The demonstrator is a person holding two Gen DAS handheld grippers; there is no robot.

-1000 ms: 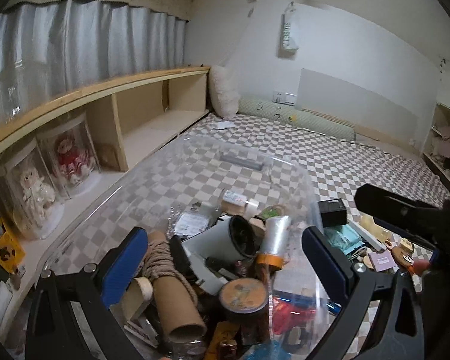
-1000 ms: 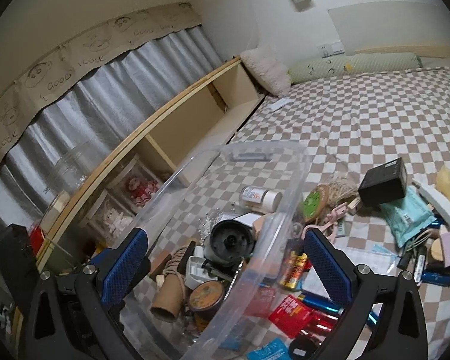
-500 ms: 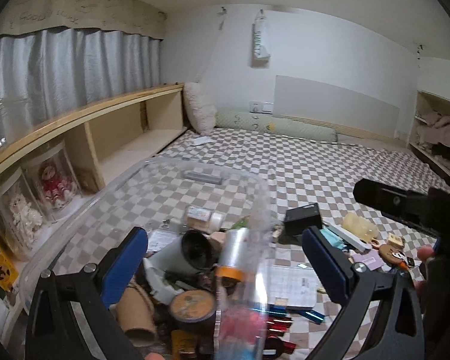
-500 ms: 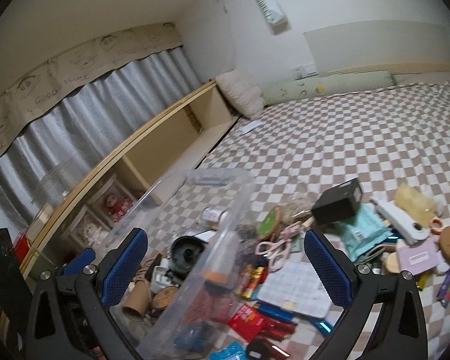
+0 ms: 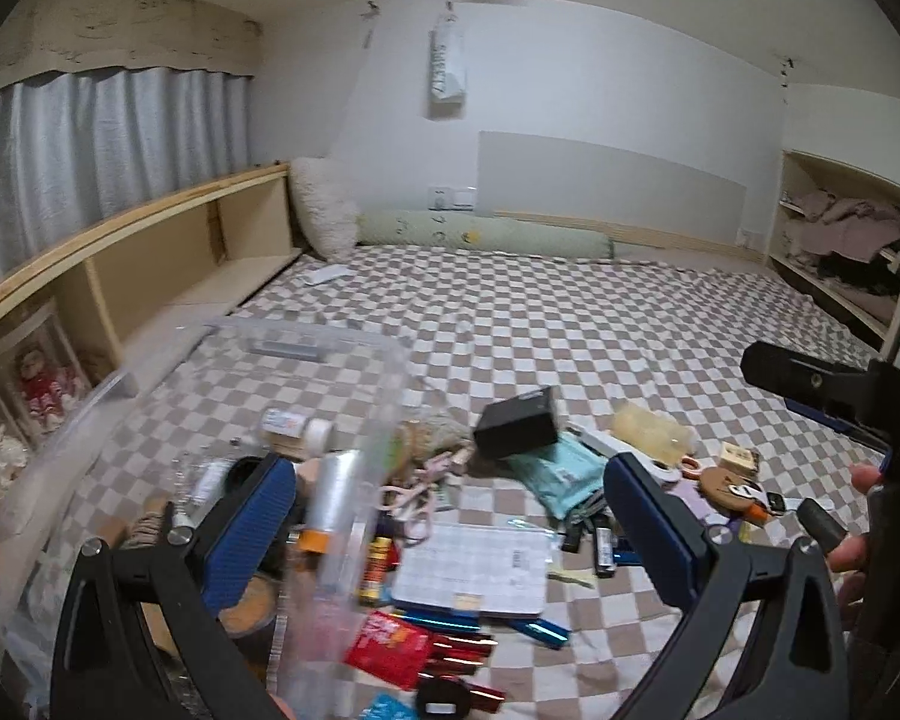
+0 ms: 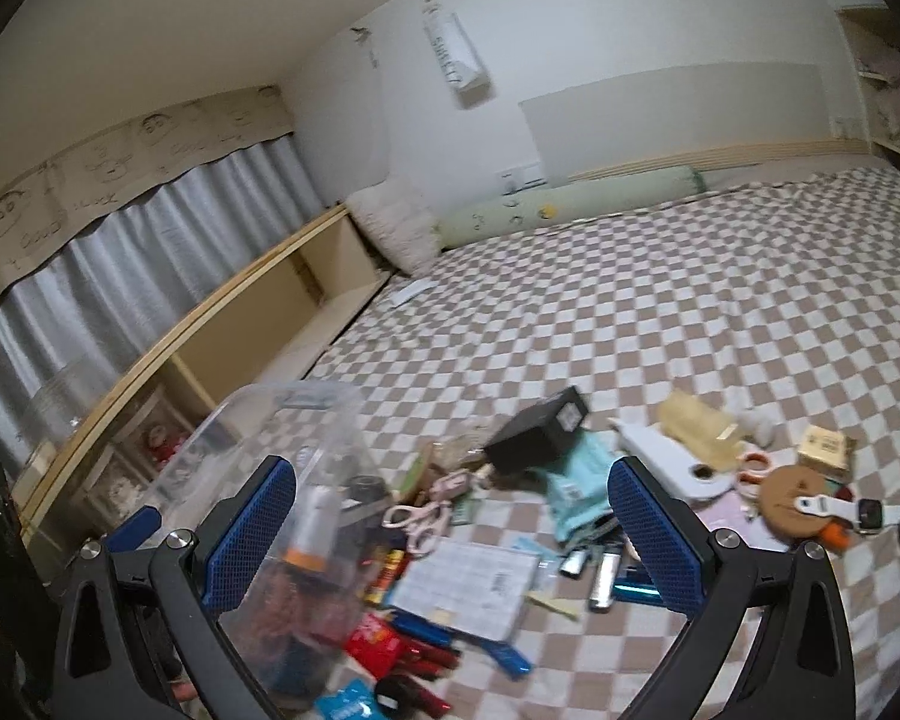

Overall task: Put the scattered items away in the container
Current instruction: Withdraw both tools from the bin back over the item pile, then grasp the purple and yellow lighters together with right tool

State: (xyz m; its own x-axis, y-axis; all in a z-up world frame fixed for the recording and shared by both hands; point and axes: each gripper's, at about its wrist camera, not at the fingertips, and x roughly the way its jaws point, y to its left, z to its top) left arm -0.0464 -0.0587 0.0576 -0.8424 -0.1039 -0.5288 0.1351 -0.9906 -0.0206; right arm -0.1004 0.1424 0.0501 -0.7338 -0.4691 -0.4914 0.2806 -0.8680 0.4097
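A clear plastic container [image 5: 306, 333] holding several items stands at the left on the checkered bed; in the right wrist view the container [image 6: 294, 391] sits at lower left. Scattered to its right lie a black box [image 5: 519, 425], a teal pouch [image 5: 555, 471], a gridded flat case [image 5: 474, 567] and a red packet [image 5: 387, 639]. My left gripper [image 5: 449, 477] hangs open above this pile, holding nothing. My right gripper [image 6: 450, 471] is open too, over the black box [image 6: 540, 432], pink scissors [image 6: 420, 519] and gridded case [image 6: 468, 585].
A wooden shelf unit [image 5: 150, 252] with boxed dolls runs along the left wall. Further right lie a white tool [image 6: 672, 465], a yellow object [image 6: 699, 423], a watch [image 6: 834, 507] and lighters [image 6: 606, 570]. A hand holds the right gripper's body [image 5: 834, 396]. Checkered bedding stretches beyond.
Both views have swung right, from over the container's contents to the scattered pile. The container now sits at the left of both views. Both grippers stayed open.
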